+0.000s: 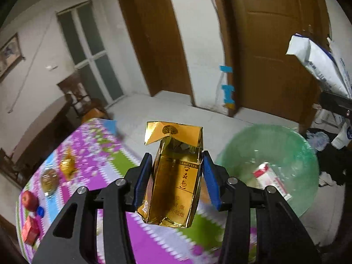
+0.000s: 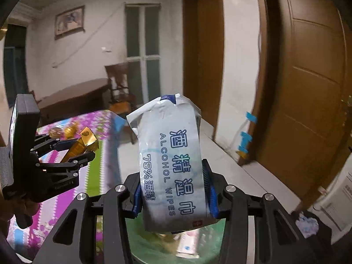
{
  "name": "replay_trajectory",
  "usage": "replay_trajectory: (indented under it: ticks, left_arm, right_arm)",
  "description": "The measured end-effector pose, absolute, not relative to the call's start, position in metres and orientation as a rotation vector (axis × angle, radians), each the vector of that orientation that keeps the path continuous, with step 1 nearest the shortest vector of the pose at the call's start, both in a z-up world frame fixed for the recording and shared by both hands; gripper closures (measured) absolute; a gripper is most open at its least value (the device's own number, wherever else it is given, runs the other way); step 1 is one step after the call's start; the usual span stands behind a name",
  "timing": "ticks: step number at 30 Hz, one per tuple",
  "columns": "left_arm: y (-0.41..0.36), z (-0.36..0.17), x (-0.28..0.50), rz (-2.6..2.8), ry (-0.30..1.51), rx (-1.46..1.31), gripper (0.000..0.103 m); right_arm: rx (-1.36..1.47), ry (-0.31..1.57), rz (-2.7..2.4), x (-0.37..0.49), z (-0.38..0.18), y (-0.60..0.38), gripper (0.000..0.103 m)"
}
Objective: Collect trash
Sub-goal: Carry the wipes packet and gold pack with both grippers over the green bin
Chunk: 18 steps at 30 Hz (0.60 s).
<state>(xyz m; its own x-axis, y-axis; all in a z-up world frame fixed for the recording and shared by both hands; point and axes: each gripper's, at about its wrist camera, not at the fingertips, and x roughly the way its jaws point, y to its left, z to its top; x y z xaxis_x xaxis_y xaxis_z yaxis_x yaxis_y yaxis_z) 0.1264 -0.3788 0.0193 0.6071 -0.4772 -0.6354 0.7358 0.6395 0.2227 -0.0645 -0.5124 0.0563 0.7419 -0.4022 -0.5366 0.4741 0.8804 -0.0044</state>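
My left gripper is shut on a gold cigarette pack with its lid flipped open, held above the table's edge. To its right and lower stands a green translucent basin holding a red and white packet. My right gripper is shut on a white alcohol wipes pack with blue lettering, held over the green basin. In the right wrist view the left gripper shows at the left with the gold pack. The wipes pack also appears at the upper right of the left wrist view.
A table with a purple, green and white floral cloth carries an apple, a red box, a blue cap, a glass jar and a gold wrapper. Brown doors, a dark table and a chair stand behind.
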Motion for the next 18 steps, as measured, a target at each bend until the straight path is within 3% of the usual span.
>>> replay_trajectory:
  ticks: [18]
  left_arm:
    - [-0.457, -0.041, 0.116, -0.948, 0.788, 0.562, 0.057]
  right_arm:
    - [0.357, 0.816, -0.638, -0.041, -0.022, -0.539, 0.056]
